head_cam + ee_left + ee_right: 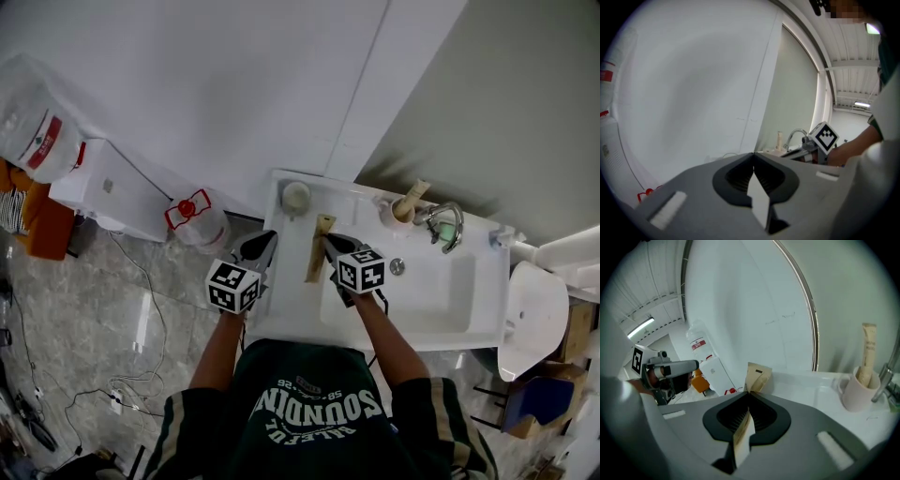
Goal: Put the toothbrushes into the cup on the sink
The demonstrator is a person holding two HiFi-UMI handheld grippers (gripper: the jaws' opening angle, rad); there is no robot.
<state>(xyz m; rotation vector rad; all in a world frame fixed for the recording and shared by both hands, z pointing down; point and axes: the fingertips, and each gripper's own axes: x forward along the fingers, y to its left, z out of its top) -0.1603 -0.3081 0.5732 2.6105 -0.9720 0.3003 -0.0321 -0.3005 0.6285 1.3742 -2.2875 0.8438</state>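
White wall (234, 84) is seen behind a white sink (487, 323), with a grey-green panel (506, 103) to its right. At the back of the sink ledge a white cup (397, 215) is stood just beside the chrome faucet (447, 226), and one paper-wrapped toothbrush (413, 195) is already held upright in it, leaning slightly.

A second wrapped toothbrush (318, 247) is gripped at its near end by the right gripper (331, 242). The jaws are pressed narrowly together on the tan wrapper. The packet is pointed toward the wall over the sink's left ledge, well apart from the cup. In the right gripper view the wrapper (757, 377) is seen sticking out past the jaw tips, with the cup (857, 391) off to the right.

The left gripper (265, 242) is held beside the sink's left edge with its jaws brought together at the tips. Nothing is seen beyond them in the left gripper view, though a pale sliver between the pads cannot be identified.

A round white container (296, 196) is set at the ledge's back left corner.
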